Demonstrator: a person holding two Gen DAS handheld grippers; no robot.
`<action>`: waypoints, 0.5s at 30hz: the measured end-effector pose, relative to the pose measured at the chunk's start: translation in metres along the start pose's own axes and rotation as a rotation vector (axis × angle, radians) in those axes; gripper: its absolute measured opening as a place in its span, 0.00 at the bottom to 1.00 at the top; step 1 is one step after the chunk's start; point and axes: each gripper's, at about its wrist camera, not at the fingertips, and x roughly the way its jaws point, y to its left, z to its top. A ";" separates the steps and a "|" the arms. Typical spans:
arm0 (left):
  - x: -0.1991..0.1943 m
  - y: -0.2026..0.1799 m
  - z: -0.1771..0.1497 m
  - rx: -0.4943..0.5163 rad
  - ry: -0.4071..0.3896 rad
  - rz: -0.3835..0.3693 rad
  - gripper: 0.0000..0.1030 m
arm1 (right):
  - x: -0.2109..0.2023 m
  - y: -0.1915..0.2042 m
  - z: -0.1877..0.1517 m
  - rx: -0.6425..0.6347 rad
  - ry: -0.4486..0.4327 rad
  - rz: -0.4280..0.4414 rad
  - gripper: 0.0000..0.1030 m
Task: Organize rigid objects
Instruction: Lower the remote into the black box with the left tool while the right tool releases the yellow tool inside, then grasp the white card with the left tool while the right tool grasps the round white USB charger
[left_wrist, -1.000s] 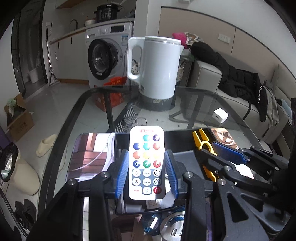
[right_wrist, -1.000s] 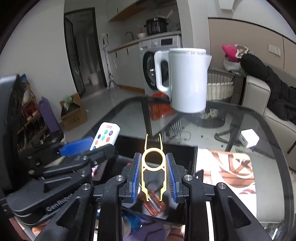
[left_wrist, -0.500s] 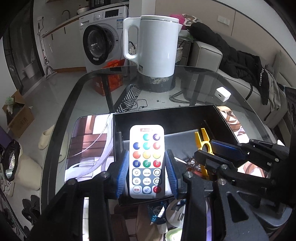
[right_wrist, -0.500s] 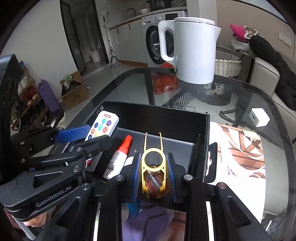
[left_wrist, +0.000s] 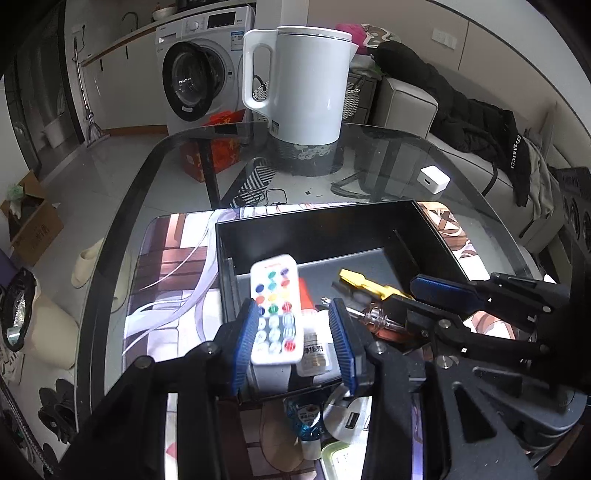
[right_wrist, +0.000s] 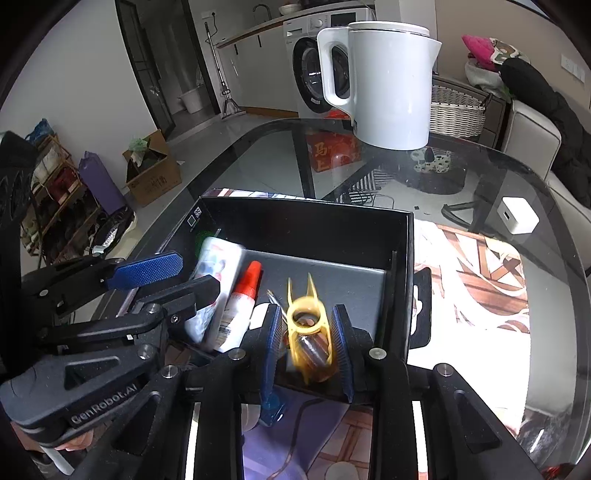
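A black open box (left_wrist: 325, 229) (right_wrist: 303, 221) sits on the glass table. My left gripper (left_wrist: 295, 341) is open over the box's near left side; the white remote (left_wrist: 275, 314) with coloured buttons lies loose between its fingers, tilted and blurred, also in the right wrist view (right_wrist: 216, 273). My right gripper (right_wrist: 306, 347) is open over the box's near right side; the yellow plastic tool (right_wrist: 308, 332) is blurred between its fingers, above a clear-handled screwdriver (left_wrist: 376, 317). A white glue bottle with red cap (right_wrist: 240, 306) lies in the box.
A white kettle (left_wrist: 306, 85) stands at the table's far side. A small white charger (left_wrist: 434, 179) lies at the far right. A printed mat (left_wrist: 170, 277) lies under the box. Small bottles and a round device (left_wrist: 332, 421) lie near the front edge.
Both grippers came down over the box and opened. The remote and the yellow tool left their grip and are dropping into the box.
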 end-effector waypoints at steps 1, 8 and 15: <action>-0.001 -0.001 -0.001 0.002 -0.001 0.002 0.38 | -0.001 0.000 0.000 0.001 0.000 0.002 0.28; -0.018 -0.006 -0.007 0.019 -0.023 -0.011 0.39 | -0.019 0.000 -0.004 0.012 -0.038 0.008 0.32; -0.047 -0.002 -0.023 0.010 -0.037 -0.049 0.48 | -0.048 0.009 -0.018 -0.016 -0.066 0.029 0.32</action>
